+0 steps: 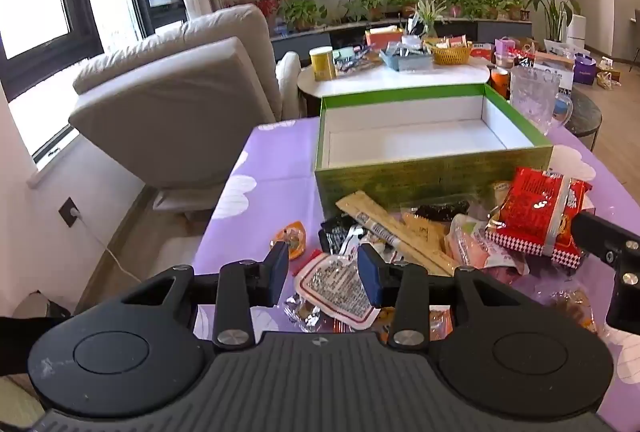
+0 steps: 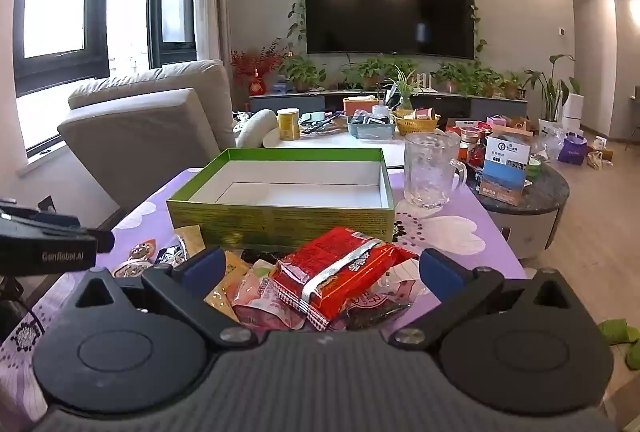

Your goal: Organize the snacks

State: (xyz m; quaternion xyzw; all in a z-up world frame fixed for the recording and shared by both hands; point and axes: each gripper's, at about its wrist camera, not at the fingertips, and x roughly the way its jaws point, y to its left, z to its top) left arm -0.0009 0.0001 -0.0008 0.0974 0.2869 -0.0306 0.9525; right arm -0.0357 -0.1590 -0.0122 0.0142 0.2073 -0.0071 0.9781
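Figure: both claws poised over the snack pile, box waiting beyond. My right claw (image 2: pixel 318 268) stands wide, empty, with the red packet (image 2: pixel 340 272) lying between its blue pads (image 2: pixel 204 266), touching neither. My left claw (image 1: pixel 323 272) is about half spread and also empty; just below and ahead of it lies a white-labelled sachet (image 1: pixel 336 286), with long beige sticks (image 1: pixel 394 228) slanting away to its right. The step in hand, as I judge it, is the first pick: taking the red packet with the right claw. To do it well I would lower until the pads bracket the packet's middle, near its silver band, close across the short width, and squeeze only enough to lift, since the wrapper looks crinkly and the contents may crush. The pink pouch (image 2: pixel 264 298) sits directly under the packet's left end, so I would lift straight up to avoid dragging it. The left claw should stay clear; its body appears at the far left of the right view, near the pile.

Containers: the green box (image 2: pixel 280 216) stands on the purple-covered desk (image 2: pixel 452 232) straight ahead of both claws, just behind the snacks; its white interior shows nothing inside. A clear glass jug (image 2: pixel 430 172) stands right of the box and looks empty. An orange jelly cup (image 1: pixel 292 238) lies left of the left claw
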